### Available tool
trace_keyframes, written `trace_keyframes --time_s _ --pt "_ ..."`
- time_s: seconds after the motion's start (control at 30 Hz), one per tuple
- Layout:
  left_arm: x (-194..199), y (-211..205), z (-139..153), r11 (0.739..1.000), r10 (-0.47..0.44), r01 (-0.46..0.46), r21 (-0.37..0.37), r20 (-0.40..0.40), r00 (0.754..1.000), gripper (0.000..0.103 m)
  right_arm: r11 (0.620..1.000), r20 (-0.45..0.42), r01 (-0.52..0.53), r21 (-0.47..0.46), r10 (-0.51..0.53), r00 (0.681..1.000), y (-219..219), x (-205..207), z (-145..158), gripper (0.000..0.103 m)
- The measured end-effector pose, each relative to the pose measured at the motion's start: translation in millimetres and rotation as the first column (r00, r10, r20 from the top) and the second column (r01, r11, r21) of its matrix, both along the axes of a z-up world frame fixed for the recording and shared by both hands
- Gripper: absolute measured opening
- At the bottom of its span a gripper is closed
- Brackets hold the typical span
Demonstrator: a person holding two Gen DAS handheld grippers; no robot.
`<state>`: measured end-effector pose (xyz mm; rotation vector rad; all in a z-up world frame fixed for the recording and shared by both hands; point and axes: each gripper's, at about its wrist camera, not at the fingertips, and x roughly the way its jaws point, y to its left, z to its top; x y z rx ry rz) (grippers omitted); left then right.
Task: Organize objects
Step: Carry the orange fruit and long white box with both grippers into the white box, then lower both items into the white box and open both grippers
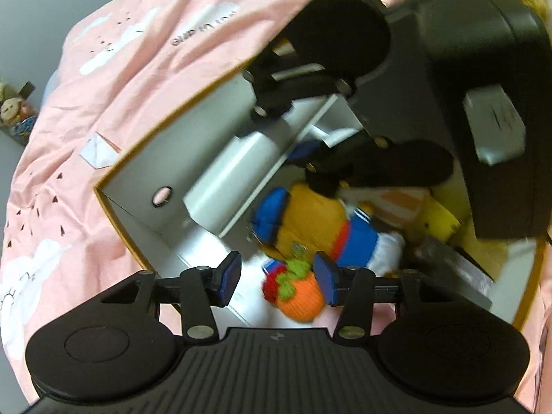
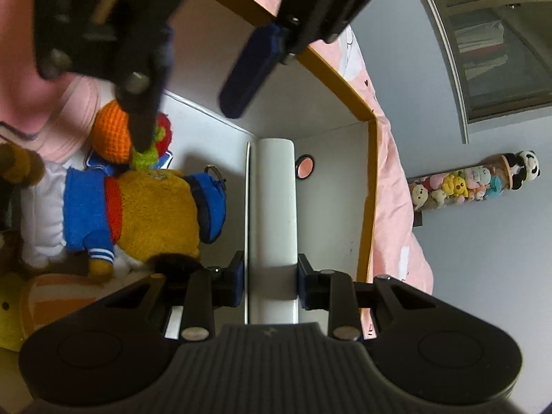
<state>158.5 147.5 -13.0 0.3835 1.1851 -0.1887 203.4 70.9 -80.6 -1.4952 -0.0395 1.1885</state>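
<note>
While its jaws clamp a white rectangular block at frame centre over the orange-rimmed white box, the right gripper seems mid-placement; the left gripper gapes half-open, empty, above an orange crocheted fruit. Next: lower, release.

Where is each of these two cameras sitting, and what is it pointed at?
Left wrist: sits on the left gripper, looking steeply down into the box; its jaws open over the knitted orange toy.
Right wrist: sits on the right gripper, jaws shut on the white bottle.
Both show the plush doll, bottle and box.
</note>
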Motion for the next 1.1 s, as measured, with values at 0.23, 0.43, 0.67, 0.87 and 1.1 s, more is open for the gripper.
trace_keyframes --time_s 0.23,0.43,0.67,0.87,1.1 --pt "22.6 2.3 -0.7 1.0 0.022 -0.022 -0.002 0.005 1.0 0.057 0.998 -0.093 0.056 -0.01 -0.057 0.994 10.5 14.5 0.9 0.031" --pt "28.8 -3.4 -2.8 1.0 0.022 -0.022 -0.005 -0.007 1.0 0.056 0.995 -0.141 0.096 -0.013 -0.097 0.985 16.2 22.2 1.6 0.031" --pt "25.1 -3.3 -3.5 0.999 0.031 -0.031 -0.012 0.001 1.0 0.056 0.992 -0.163 0.122 -0.025 -0.125 0.979 15.7 22.2 7.5 0.038" --pt "23.8 -1.6 -2.9 1.0 0.027 -0.026 -0.014 0.01 1.0 0.056 0.988 -0.202 0.154 -0.014 -0.154 0.967 8.3 25.4 20.2 0.044" --pt "25.1 4.9 2.8 0.998 0.059 -0.058 -0.034 0.057 0.997 0.056 0.973 -0.298 0.23 -0.032 -0.229 0.927 -5.2 39.2 38.0 0.031"
